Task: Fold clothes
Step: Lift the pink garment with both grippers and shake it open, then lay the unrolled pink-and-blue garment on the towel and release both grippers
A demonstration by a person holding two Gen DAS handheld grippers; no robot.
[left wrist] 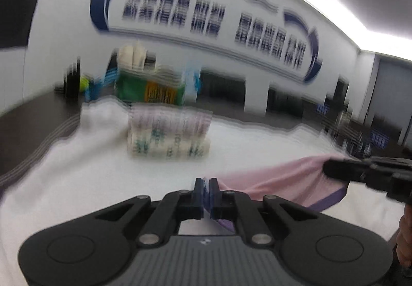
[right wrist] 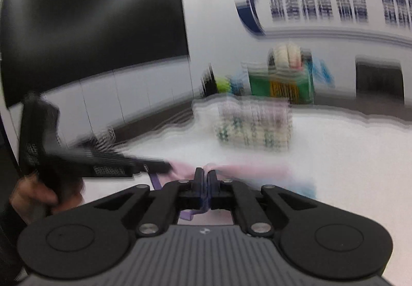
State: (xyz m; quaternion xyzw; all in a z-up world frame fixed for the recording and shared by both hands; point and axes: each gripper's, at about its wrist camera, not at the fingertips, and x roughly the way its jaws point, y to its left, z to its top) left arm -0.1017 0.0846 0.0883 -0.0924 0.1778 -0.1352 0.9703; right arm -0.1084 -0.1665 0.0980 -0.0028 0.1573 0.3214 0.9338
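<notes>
Both tongs are clamped on one pink garment (left wrist: 278, 180) with purple trim, which spans the gap between them just above the white-covered tabletop (left wrist: 77, 183).

Left tongs (left wrist: 206, 198): jaws drawn narrow, with a purple-edged fold of the cloth pinched between the pads. From here the garment runs away to the right and slightly forward, to the right tongs (left wrist: 332, 170), which grip its far end.

Right tongs (right wrist: 205, 190): jaws likewise narrow, purple trim caught between them and a loop of it hanging below. The pink cloth (right wrist: 231, 167) stretches left to the left tongs (right wrist: 164, 166), carried by a hand (right wrist: 38, 196) at the frame's lower left.

Governing relation: the garment's long axis lies from one pair of tongs to the other, roughly parallel to the near edge of the tabletop, and sags between them. Neither hand is nearer; each holds an end. In my judgement the next move is a matched lowering or carry-over of both ends to lay a fold.

Surroundings: a stack of folded patterned cloths (left wrist: 168, 134) sits on the white cover, ahead of the garment and apart from it. Beyond it stand a green and orange box (left wrist: 152, 90) and other blurred items. The stack is the only obstruction to a forward fold. Both views are heavily motion-blurred, so fine detail of the cloth is uncertain.
</notes>
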